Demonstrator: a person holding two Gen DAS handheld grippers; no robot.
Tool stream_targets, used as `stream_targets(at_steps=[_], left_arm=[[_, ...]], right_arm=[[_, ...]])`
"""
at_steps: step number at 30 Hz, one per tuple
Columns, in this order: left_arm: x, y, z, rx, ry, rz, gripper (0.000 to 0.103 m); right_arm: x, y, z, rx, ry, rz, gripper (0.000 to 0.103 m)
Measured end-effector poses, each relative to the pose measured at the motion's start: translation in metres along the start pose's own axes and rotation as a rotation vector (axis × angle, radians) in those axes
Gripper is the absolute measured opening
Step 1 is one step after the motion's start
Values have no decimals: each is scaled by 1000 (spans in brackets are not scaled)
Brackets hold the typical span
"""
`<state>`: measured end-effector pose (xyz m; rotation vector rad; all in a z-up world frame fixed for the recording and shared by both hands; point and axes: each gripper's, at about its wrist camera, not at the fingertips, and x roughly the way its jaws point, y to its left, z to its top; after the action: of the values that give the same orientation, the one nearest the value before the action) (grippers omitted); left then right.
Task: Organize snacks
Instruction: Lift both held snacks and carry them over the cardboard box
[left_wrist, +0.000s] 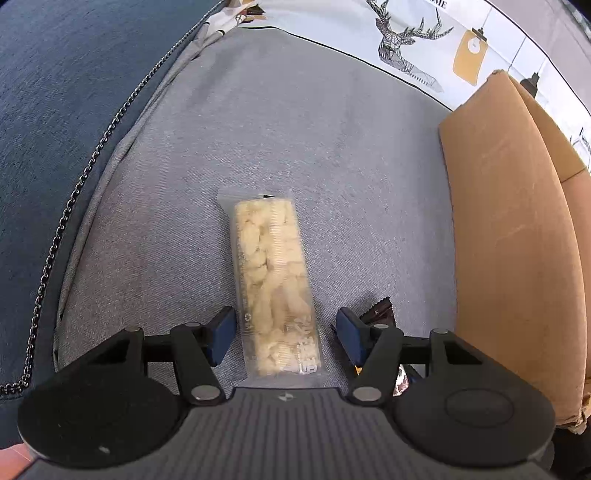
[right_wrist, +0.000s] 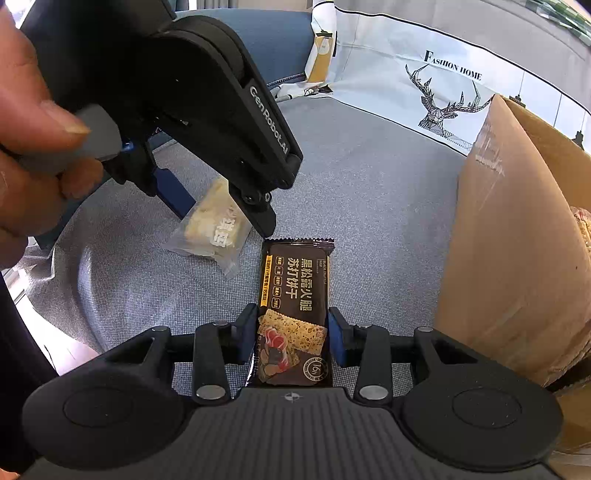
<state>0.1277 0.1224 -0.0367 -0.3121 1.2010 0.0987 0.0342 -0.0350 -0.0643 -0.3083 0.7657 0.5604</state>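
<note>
"FASHION HOME" is printed above a geometric deer drawing on the white printed cloth (right_wrist: 424, 70) behind the grey fabric surface (left_wrist: 295, 140). "GenRobot.AI" can be read on the black body of the left gripper (right_wrist: 218, 206) as seen from the right wrist view. Chinese characters in white and gold and a circled "16" are carried on the dark brown cracker packet (right_wrist: 293, 314); the small print is too fine to be read.

The cracker packet is laid lengthwise on the grey fabric surface, left of the brown cardboard box (right_wrist: 517, 240), and its near half is flanked by the blue pads of the right gripper (right_wrist: 291, 338), which appear to be closed against its sides.

The clear wrapper of pale puffed snack (left_wrist: 275, 288) is laid further left of the box. It is straddled by the left gripper (left_wrist: 286, 334), whose jaws are held apart with a gap on each side.

White characters on the clear wrapper are blurred. The box's interior is mostly hidden, and the box is cut off at the frame edge.
</note>
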Motion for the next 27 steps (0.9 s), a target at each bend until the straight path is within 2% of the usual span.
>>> stream_targets(at_steps=[16,17,20,27], left_arm=[[0,-8,-2,43,-7,16,64],[0,-9,-2,48,-8,18,61],[-1,-13,-3,71,-19,52,44],[-13,-17,-7,82,-89,54,40]], right_arm=[[-2,3,-1,-2,-2,-4,41],[-2,3,-1,-3,-2,-4,41],[-3,5,0,-8,-3,-7,41],[-9,5,-1,-1,-15,-29,41]])
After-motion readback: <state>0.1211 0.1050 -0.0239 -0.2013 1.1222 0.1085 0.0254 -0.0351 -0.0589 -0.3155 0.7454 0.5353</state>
